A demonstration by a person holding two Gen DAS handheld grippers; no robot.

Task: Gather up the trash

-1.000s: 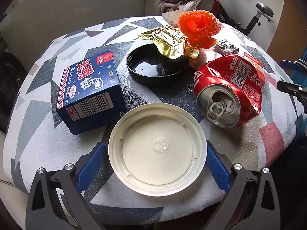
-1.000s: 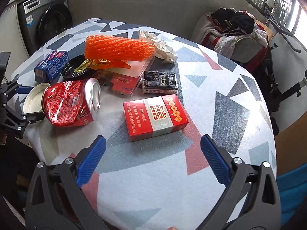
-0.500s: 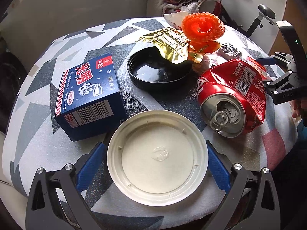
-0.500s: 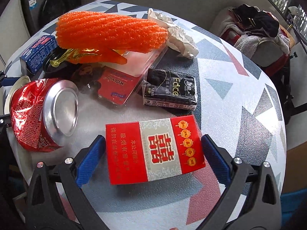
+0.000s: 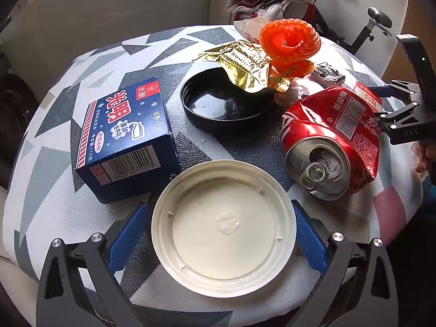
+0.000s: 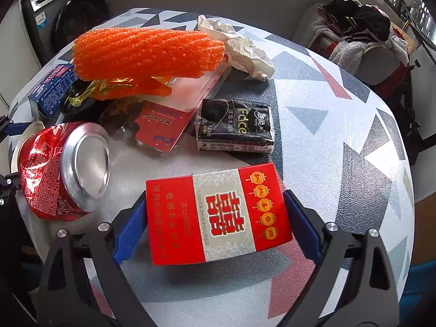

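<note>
A white plastic lid (image 5: 223, 229) lies on the table's near edge between the blue pads of my left gripper (image 5: 220, 218). Those pads stand wide, right beside its rim, and I see no squeeze. A red and silver cigarette pack (image 6: 218, 218) lies flat between the pads of my right gripper (image 6: 215, 204). Its jaws are closing, with the pads just at the pack's short ends. A crushed red soda can (image 5: 329, 141) lies on its side between the two grippers. In the left wrist view, part of the right gripper (image 5: 403, 114) shows beyond the can.
A round patterned table (image 6: 340, 125) carries a blue carton (image 5: 125, 136), a black lid (image 5: 226, 103) with gold foil (image 5: 242, 62), orange foam netting (image 6: 147, 51), a red XOYO package (image 6: 160, 125), a black tissue pack (image 6: 237, 125) and crumpled paper (image 6: 239, 49). A washing machine (image 6: 62, 19) stands behind.
My right gripper has come forward and down over the cigarette pack, which now sits between its pads, and the jaws have narrowed slightly. The left gripper and white lid have not moved.
</note>
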